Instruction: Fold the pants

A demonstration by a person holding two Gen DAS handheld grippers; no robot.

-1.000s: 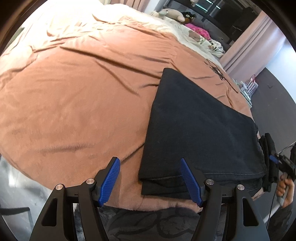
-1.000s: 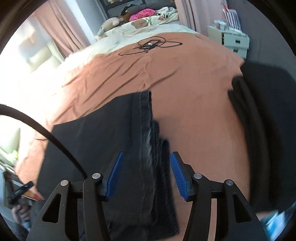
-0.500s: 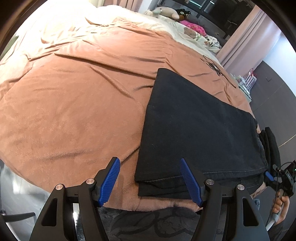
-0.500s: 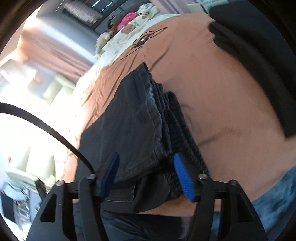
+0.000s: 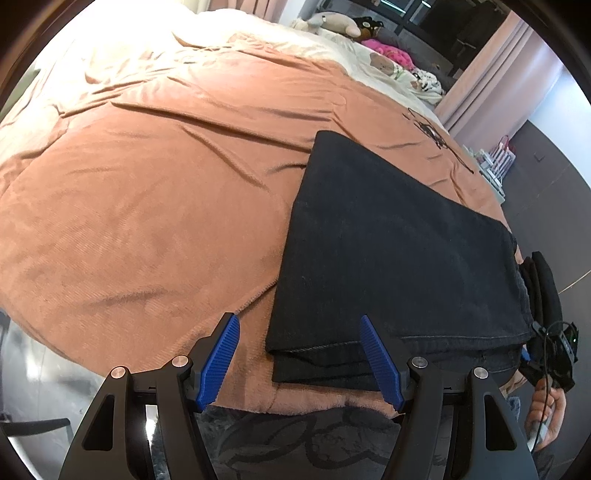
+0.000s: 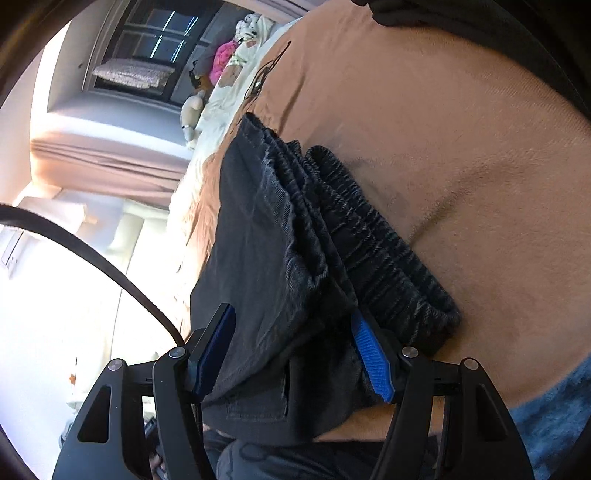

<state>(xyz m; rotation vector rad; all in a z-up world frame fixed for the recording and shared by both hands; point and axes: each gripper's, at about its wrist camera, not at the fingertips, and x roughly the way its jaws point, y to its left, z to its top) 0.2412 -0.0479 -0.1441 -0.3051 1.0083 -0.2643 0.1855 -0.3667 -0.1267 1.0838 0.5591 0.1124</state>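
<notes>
Black pants (image 5: pixel 399 251) lie folded in a flat stack on an orange-brown blanket (image 5: pixel 147 184). My left gripper (image 5: pixel 299 354) hovers open over the stack's near left corner, with nothing pressed between its blue pads. At the ribbed waistband (image 6: pixel 388 251) end, my right gripper (image 6: pixel 295 339) is rolled on its side and straddles the stack's edge (image 6: pixel 266 229). Fabric layers sit between its wide-set jaws, and I see no pad squeezing them. In the left wrist view a hand (image 5: pixel 546 417) holds that gripper at the far right.
Plush toys and pillows (image 5: pixel 332 26) crowd the bed's far end. A black cable (image 5: pixel 430 131) lies on the blanket beyond the pants. Another dark garment (image 6: pixel 480 14) rests further along the bed edge. A small rack (image 5: pixel 495 162) and pink curtains (image 5: pixel 491 74) stand beside the bed.
My right gripper has dropped and rolled onto its side at the waistband end, and its jaws have widened around the stack's edge. The left gripper has barely moved.
</notes>
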